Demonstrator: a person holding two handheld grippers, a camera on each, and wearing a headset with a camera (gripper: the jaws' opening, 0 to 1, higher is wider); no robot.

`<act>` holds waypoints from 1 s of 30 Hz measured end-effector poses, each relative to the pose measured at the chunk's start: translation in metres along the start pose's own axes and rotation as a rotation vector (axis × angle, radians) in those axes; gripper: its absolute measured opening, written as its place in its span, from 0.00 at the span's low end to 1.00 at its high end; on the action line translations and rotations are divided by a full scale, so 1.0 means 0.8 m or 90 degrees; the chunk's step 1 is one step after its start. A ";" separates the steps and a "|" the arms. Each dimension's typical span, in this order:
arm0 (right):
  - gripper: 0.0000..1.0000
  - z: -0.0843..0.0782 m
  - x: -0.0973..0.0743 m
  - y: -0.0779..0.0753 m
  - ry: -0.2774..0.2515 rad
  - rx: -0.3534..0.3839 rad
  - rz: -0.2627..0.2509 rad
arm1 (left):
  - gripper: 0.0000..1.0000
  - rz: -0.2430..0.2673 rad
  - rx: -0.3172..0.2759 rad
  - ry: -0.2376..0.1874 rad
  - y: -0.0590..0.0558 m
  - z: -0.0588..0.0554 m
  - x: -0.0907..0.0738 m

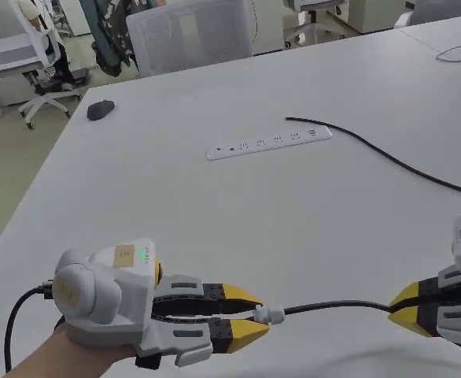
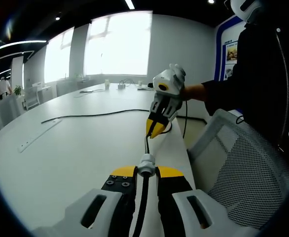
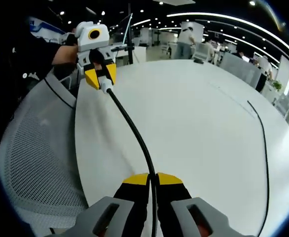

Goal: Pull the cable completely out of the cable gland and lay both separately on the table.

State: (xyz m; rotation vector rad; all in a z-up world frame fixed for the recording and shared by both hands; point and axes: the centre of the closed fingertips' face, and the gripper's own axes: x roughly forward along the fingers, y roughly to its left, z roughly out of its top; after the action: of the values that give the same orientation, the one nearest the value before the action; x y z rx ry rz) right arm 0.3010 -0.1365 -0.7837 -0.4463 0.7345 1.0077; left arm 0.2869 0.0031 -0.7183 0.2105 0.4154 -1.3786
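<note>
The left gripper's (image 1: 256, 313) yellow, wedge-shaped fingers (image 1: 242, 295) were closed on the small, rounded white gland (image 1: 268, 315), near the front edge of the table (image 1: 215, 220). A smooth, round black cable (image 1: 333, 305) was still seated in the gland and ran nearly straight to the right gripper (image 1: 407, 309), whose yellow fingers were pressed together on it. Farther out on the matte white table lay a flat white power strip (image 1: 268, 142), its thin black cord (image 1: 388, 157) and a dark oval mouse (image 1: 100, 109).
</note>
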 end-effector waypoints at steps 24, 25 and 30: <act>0.27 0.040 0.004 0.004 -0.042 0.014 0.006 | 0.15 0.010 0.005 0.009 0.006 -0.004 -0.001; 0.26 0.053 0.005 0.012 -0.060 0.014 0.021 | 0.15 0.009 0.005 0.008 0.006 -0.003 0.000; 0.24 0.106 0.019 0.054 -0.126 0.008 0.101 | 0.15 0.007 0.006 0.002 0.006 -0.001 0.001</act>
State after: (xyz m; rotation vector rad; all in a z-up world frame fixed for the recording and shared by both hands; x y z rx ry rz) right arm 0.2976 -0.0521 -0.7377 -0.2759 0.6043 1.1774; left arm 0.2915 0.0033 -0.7200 0.2220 0.4102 -1.3704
